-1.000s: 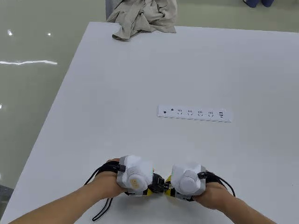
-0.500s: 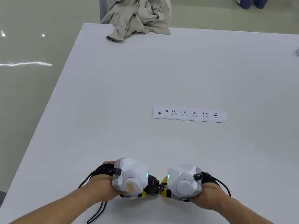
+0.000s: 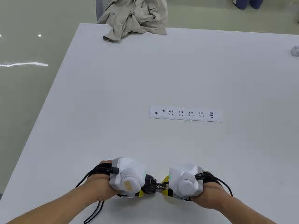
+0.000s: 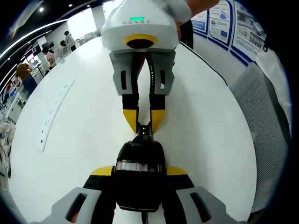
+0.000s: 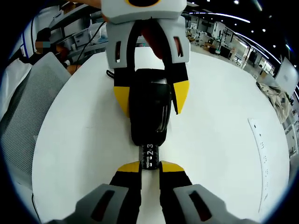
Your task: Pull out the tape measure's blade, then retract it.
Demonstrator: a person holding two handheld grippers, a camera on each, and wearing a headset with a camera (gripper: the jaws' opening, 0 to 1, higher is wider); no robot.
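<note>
The left gripper (image 4: 140, 171) clamps the case (image 5: 148, 109) between its jaws; the right gripper (image 5: 150, 167) pinches the blade (image 5: 150, 156) at its tips. Likely risk: a weak pinch lets the blade snap back early.

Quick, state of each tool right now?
Left tool: closed, holding the tape measure's case.
Right tool: closed, pinching the blade.

A white table (image 3: 140, 79) stretches away beyond the fingers (image 3: 149, 183). Well ahead of them lies a white power strip (image 3: 185, 114), and farther off, at the far edge, a crumpled beige cloth (image 3: 133, 18). Off to their left, pale glossy floor (image 3: 28, 102) mirrors ceiling lights. A grey mesh chair (image 4: 264, 121) stands beside the table.
</note>
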